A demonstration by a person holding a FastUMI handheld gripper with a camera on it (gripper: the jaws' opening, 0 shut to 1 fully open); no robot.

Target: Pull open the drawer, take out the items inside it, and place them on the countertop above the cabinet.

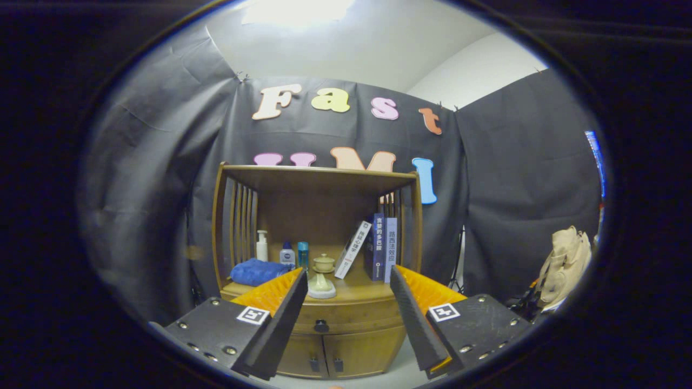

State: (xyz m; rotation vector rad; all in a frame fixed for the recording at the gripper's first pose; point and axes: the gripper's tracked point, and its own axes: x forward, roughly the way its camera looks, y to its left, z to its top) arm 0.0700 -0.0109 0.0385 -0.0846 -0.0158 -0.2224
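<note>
- We see the tongs (348, 281) spread wide, holding nothing, their fingers (281, 319) well short of the brown wooden cabinet (324, 346)
- The closed wooden drawer (351, 316), with its dark round knob (321, 326), sits between the fingers, below the tabletop (362, 292)
- On the tabletop we find a folded blue towel (257, 271), a white pump bottle (262, 246), a pale lidded ceramic cup (324, 263), a cream dish (321, 289) and three leaning books (373, 248)
- A beige bag (565, 265) lies well apart, right of the cabinet
</note>
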